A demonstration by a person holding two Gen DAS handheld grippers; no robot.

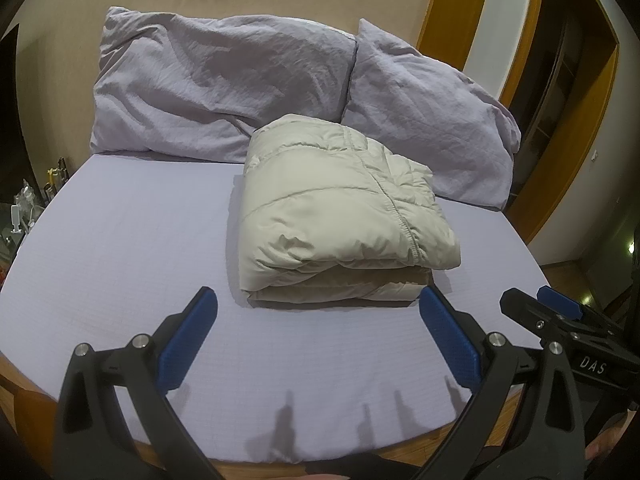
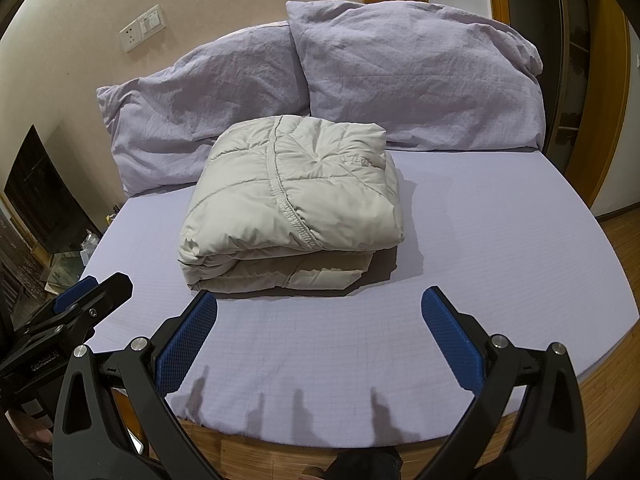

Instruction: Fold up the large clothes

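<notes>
A cream padded jacket (image 1: 340, 212) lies folded into a thick square bundle in the middle of the lilac bed (image 1: 120, 248); it also shows in the right wrist view (image 2: 292, 204). My left gripper (image 1: 318, 300) is open and empty, held back from the bundle's near edge. My right gripper (image 2: 320, 300) is open and empty too, just short of the bundle. The right gripper shows at the right edge of the left wrist view (image 1: 540, 304). The left gripper shows at the left edge of the right wrist view (image 2: 96, 288).
Two lilac pillows (image 1: 224, 84) (image 1: 432, 120) lean on the wall behind the jacket. A wooden bed frame (image 2: 600, 384) rims the mattress. A wooden door frame (image 1: 516, 40) stands at the right, a cluttered side table (image 1: 24, 208) at the left.
</notes>
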